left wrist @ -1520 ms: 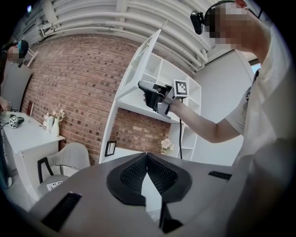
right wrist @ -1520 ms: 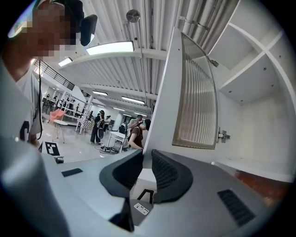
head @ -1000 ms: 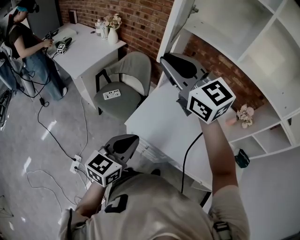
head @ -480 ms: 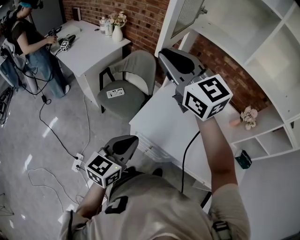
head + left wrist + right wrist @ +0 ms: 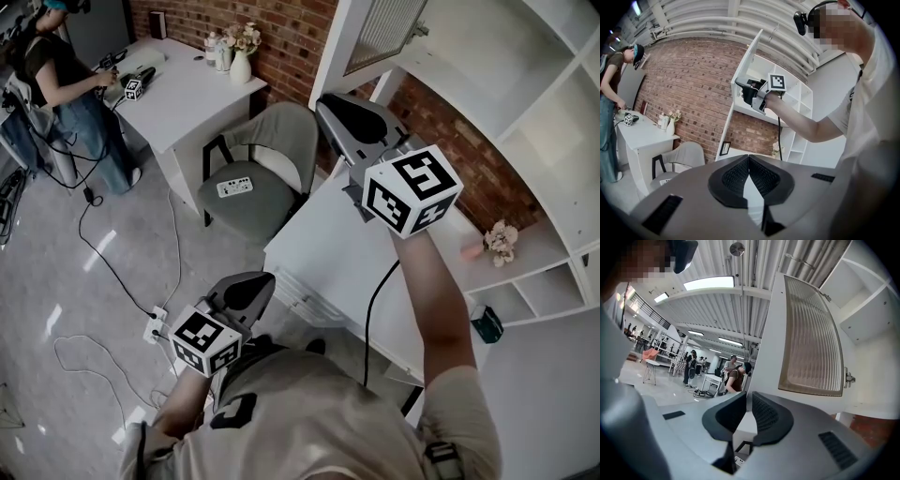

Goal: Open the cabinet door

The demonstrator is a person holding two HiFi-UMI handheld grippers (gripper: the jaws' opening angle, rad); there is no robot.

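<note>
Door (image 5: 811, 333) already swung wide; right gripper (image 5: 749, 399) just beside it, fingers (image 5: 771, 416) just narrowed on nothing; left gripper (image 5: 749, 158) clenched, empty; little seems left

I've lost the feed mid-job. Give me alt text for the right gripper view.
The white cabinet door with ribbed glass stands swung open, its lower corner right at the tips of the right claw. The jaws have just been closing to a narrow gap; whether they pinch the door is unclear.
</note>
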